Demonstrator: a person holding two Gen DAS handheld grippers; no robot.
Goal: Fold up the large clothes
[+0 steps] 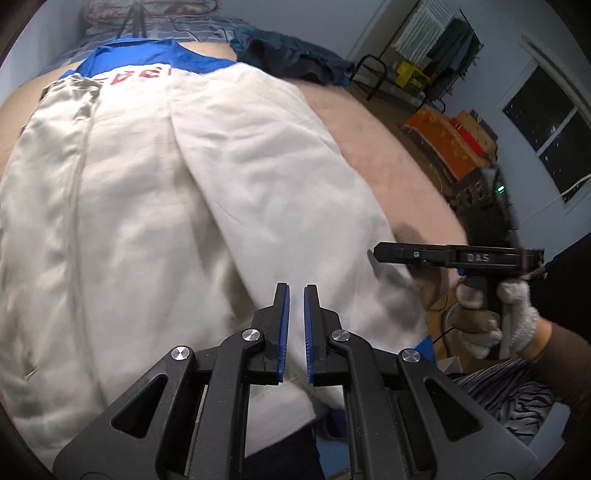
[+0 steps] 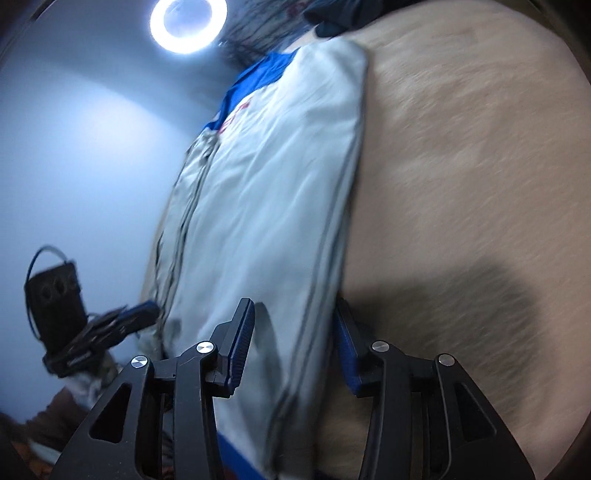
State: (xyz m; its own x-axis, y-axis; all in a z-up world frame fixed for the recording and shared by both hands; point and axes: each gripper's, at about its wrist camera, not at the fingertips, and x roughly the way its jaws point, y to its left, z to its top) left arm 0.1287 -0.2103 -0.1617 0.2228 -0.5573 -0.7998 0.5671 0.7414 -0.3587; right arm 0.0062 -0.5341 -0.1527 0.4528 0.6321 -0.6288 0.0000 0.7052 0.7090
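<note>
A large white jacket [image 1: 177, 192] with a blue collar and red letters lies spread on a beige blanket [image 1: 384, 147], both sides folded in toward the middle. It also shows in the right wrist view [image 2: 266, 206]. My left gripper [image 1: 296, 291] hovers over the jacket's near hem, jaws a narrow gap apart, nothing between them. My right gripper [image 2: 295, 314] is open, its fingers straddling the jacket's right folded edge near the hem. It shows from the side in the left wrist view [image 1: 376, 254], held by a gloved hand.
A dark blue garment [image 1: 291, 55] lies at the far end of the bed. A ring light [image 2: 188, 22] shines above. Orange cloth and boxes [image 1: 447, 140], a rack and a window stand at the right.
</note>
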